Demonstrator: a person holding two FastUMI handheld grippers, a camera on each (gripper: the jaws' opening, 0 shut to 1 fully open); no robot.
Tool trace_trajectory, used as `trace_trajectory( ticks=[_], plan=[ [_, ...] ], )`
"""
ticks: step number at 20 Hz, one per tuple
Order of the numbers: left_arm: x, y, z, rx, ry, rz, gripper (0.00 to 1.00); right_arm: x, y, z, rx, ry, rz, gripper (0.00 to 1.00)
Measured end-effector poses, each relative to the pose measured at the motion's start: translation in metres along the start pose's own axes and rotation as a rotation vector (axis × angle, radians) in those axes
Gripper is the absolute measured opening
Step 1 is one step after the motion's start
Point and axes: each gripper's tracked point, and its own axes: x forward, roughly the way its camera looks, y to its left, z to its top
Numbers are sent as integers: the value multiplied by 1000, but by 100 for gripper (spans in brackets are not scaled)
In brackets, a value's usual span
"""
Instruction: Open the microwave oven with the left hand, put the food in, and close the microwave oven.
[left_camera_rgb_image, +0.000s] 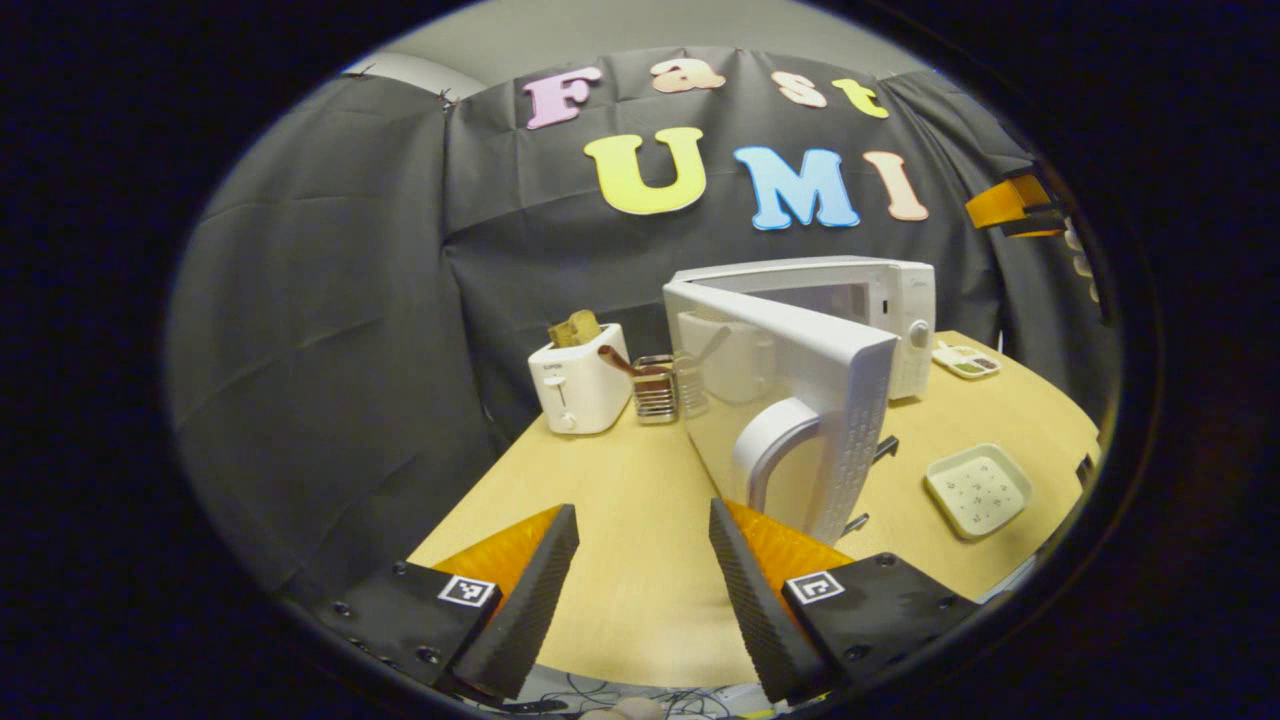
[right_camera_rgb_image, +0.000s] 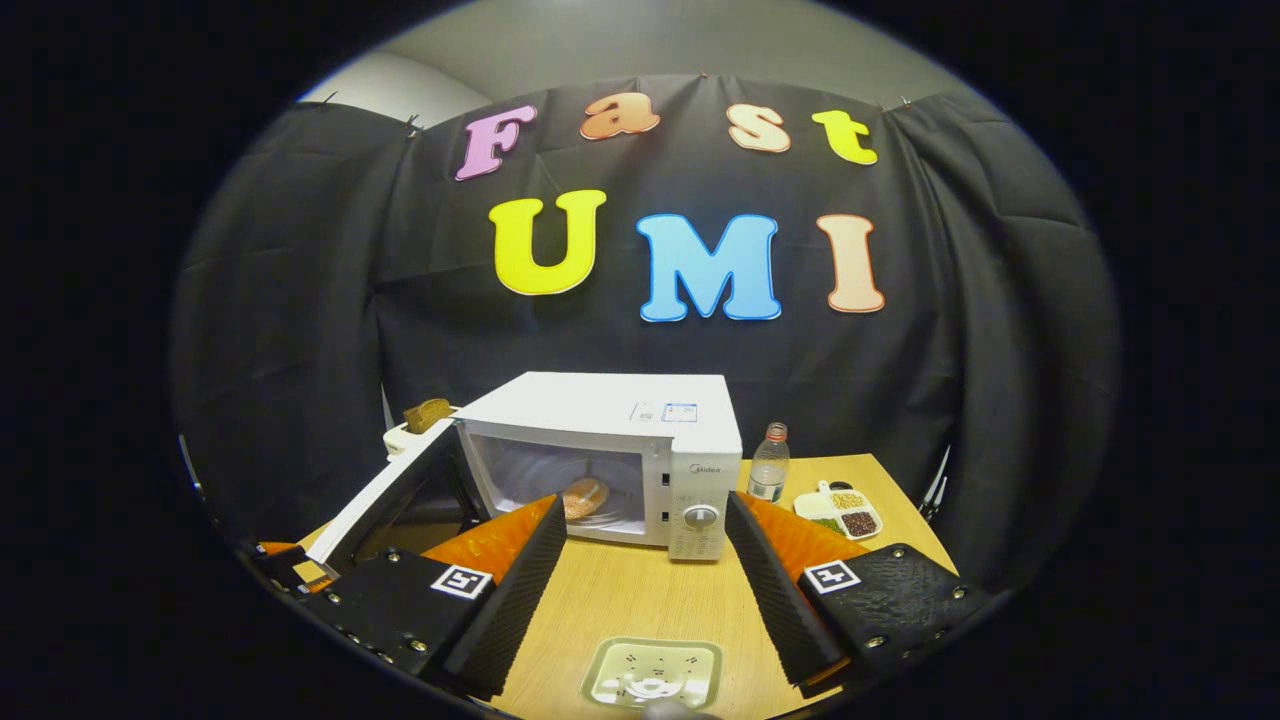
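The white microwave (right_camera_rgb_image: 640, 450) stands at the back of the wooden table with its door (right_camera_rgb_image: 395, 500) swung wide open to the left. A round brown piece of food (right_camera_rgb_image: 585, 497) lies inside the cavity. In the left gripper view the door (left_camera_rgb_image: 800, 400) shows edge-on with its white handle (left_camera_rgb_image: 770, 450) just ahead of my left gripper (left_camera_rgb_image: 640, 530), which is open and holds nothing. My right gripper (right_camera_rgb_image: 645, 530) is open too, hanging above the table in front of the microwave. The other gripper (right_camera_rgb_image: 290, 565) peeks in beside the door at lower left.
An empty pale square plate (right_camera_rgb_image: 655, 672) lies near the table's front; the same plate (left_camera_rgb_image: 978, 490) sits right of the door. A white toaster with bread (left_camera_rgb_image: 580, 380), a metal rack (left_camera_rgb_image: 655, 388), a water bottle (right_camera_rgb_image: 768, 465) and a compartment dish (right_camera_rgb_image: 845, 512) stand at the back.
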Motion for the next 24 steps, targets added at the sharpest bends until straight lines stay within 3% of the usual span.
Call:
trace_trajectory(
  ticks=[8, 14, 18, 24],
  plan=[
    [28, -125, 39, 20, -62, -238, 89, -7, -40, -3, 45, 16, -76, 98],
    [66, -193, 88, 20, -148, -337, 90, -2, -64, -12, 73, 33, -113, 98],
    [94, -230, 117, 26, -196, -373, 91, 1, -79, -14, 86, 49, -135, 98],
    [133, -262, 136, 24, -220, -362, 90, 9, -108, -14, 90, 55, -155, 98]
  ],
)
